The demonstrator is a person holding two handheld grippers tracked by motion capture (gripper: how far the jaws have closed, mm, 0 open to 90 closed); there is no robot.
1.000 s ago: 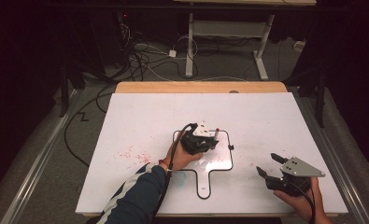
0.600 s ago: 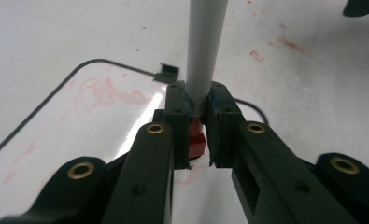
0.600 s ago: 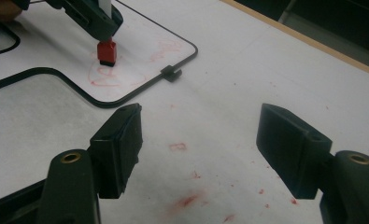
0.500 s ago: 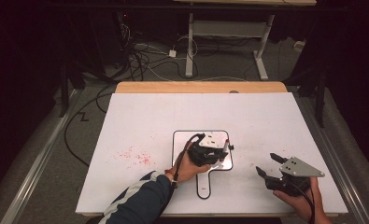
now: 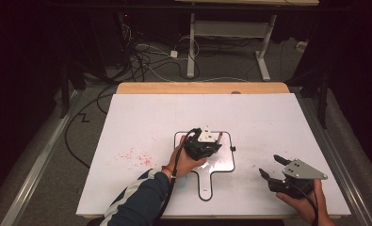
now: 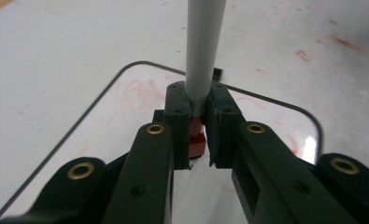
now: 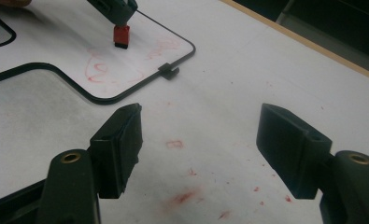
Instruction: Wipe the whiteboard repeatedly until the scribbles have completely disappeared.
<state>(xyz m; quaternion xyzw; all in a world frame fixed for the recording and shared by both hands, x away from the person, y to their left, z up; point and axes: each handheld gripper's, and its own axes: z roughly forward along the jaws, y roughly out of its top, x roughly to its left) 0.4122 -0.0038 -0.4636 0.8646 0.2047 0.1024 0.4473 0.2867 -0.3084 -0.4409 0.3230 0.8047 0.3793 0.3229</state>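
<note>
My left gripper (image 5: 203, 147) clamps the marker (image 6: 202, 56), its red eraser end (image 6: 196, 141) down on the small whiteboard (image 5: 227, 160). It has slid right since a second ago, so wiping looks underway; red smears (image 7: 95, 72) remain. Right gripper (image 5: 274, 170) idles wide open.

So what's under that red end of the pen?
The small whiteboard, with faint red smears on it. The left gripper holds the marker red end down; whether that end touches the board cannot be told.
</note>
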